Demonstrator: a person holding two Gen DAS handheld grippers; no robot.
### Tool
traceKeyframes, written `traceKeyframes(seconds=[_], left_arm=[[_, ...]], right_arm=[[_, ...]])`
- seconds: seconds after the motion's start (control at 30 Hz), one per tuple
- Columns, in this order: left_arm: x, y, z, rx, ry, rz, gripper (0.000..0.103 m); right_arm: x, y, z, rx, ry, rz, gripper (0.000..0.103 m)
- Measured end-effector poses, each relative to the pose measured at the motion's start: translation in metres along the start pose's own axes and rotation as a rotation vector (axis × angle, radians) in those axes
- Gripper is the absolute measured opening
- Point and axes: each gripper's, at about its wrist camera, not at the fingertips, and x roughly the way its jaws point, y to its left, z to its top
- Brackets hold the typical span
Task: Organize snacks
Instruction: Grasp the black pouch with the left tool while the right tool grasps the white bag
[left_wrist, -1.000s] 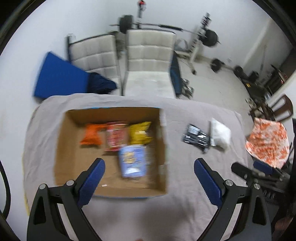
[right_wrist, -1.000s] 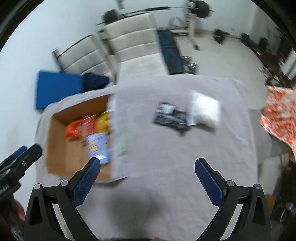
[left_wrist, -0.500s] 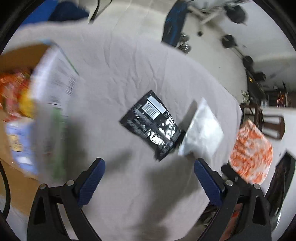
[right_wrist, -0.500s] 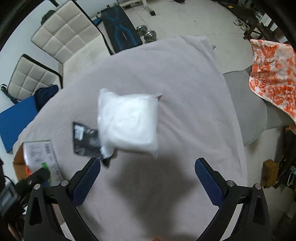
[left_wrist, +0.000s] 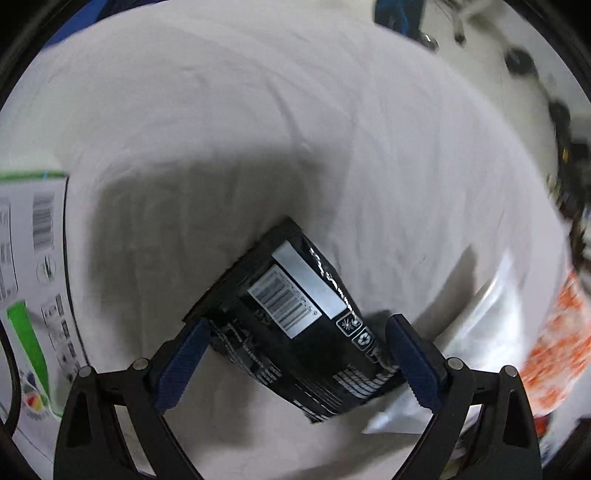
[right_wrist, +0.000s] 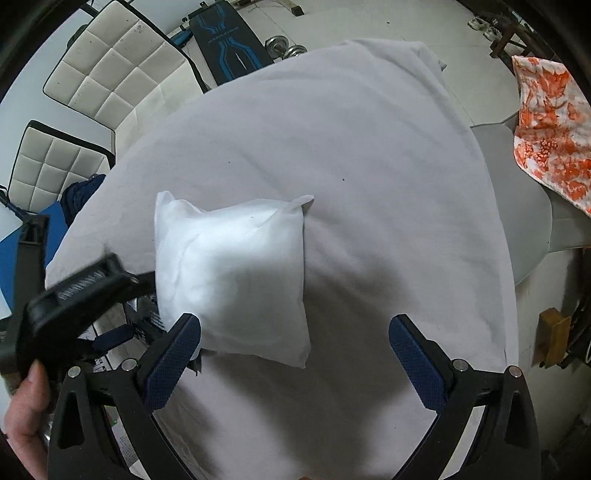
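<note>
Both tools have descended toward the surface (right_wrist: 369, 147) since the earlier frames, and each packet now fills far more of its wrist view.

Left tool (left_wrist: 295, 354): fingers spread wide. The black snack packet (left_wrist: 295, 321) lies flat on the grey cloth between them, barcode side up and turned diagonally. Neither blue pad (left_wrist: 181, 365) can be confirmed as touching the packet. The printed side of the cardboard box (left_wrist: 33, 280) stands to the left of the black snack packet. A blurred pale packet edge lies just to its right.

Right tool (right_wrist: 295, 354): fingers spread wide. The white snack packet (right_wrist: 232, 273) lies flat on the cloth, partly between the fingers and offset toward the left one. The left blue pad overlaps the packet's lower left corner in view; contact cannot be determined.

In the right wrist view, the left tool's black body, held by a hand (right_wrist: 26, 417), sits left of the white snack packet. An orange patterned cloth (right_wrist: 550, 122) lies well to the right of the white snack packet, off the surface. Two white padded chairs (right_wrist: 122, 70) stand beyond it.
</note>
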Motion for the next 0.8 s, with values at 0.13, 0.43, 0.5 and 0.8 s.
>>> traceKeyframes(seconds=[0.13, 0.43, 0.5, 0.8], left_arm=[[-0.001, -0.009, -0.022, 0.139, -0.047, 0.053, 0.088], [0.002, 0.001, -0.078, 0.430, -0.087, 0.190, 0.074], [0.004, 0.001, -0.084, 0.468, -0.086, 0.216, 0.075], [0.000, 0.033, -0.065, 0.151, -0.069, 0.011, 0.075]], right_arm=[[0.004, -0.005, 0.006, 0.003, 0.010, 0.004, 0.103], [0.023, 0.021, 0.028, -0.019, 0.092, 0.067, 0.103], [0.035, 0.037, 0.030, -0.044, 0.136, 0.055, 0.103], [0.067, 0.053, 0.027, -0.094, 0.201, 0.008, 0.093]])
